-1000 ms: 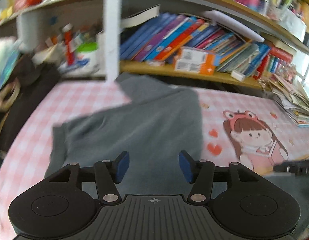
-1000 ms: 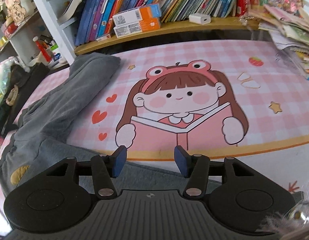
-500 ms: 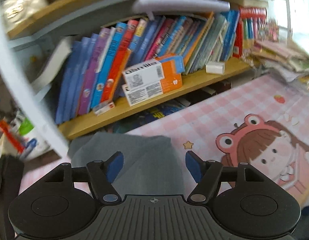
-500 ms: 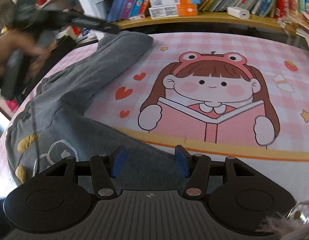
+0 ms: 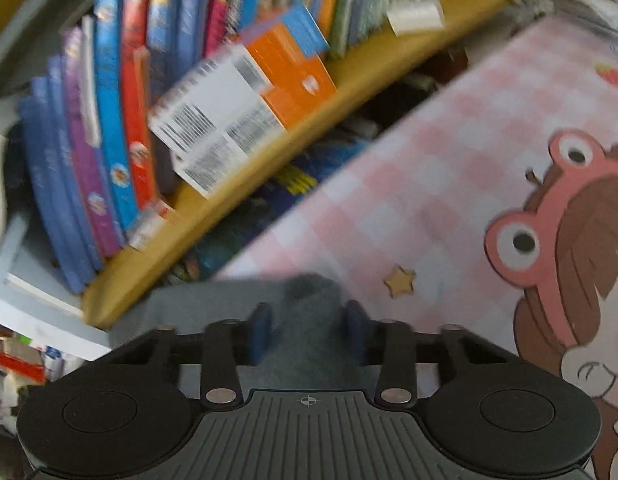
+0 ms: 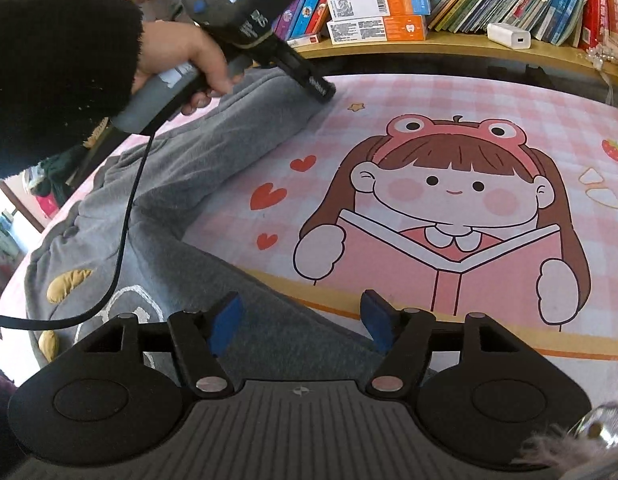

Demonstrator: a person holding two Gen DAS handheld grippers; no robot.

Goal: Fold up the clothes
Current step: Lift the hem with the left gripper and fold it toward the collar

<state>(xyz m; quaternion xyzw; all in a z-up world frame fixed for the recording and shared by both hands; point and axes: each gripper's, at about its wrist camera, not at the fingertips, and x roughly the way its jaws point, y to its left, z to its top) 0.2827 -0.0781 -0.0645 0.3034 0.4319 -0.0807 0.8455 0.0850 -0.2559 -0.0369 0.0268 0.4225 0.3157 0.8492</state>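
Grey sweatpants [image 6: 197,184] with a white and yellow print lie spread on the pink cartoon table mat [image 6: 449,208]. One leg runs to the far end near the bookshelf, the other lies under my right gripper. My left gripper [image 5: 308,330] sits over the far leg's cuff [image 5: 309,304], its jaws partly closed around the fabric; it also shows in the right wrist view [image 6: 317,86], tips on the cuff. My right gripper [image 6: 301,322] is open above the near leg.
A wooden bookshelf [image 6: 449,46] full of books and boxes runs along the far table edge. An orange and white box [image 5: 245,108] lies close ahead of the left gripper. Clutter stands at the left beyond the table.
My left gripper has moved forward and down to the far cuff, and its jaws have narrowed around the fabric. The right gripper has stayed open over the near leg.
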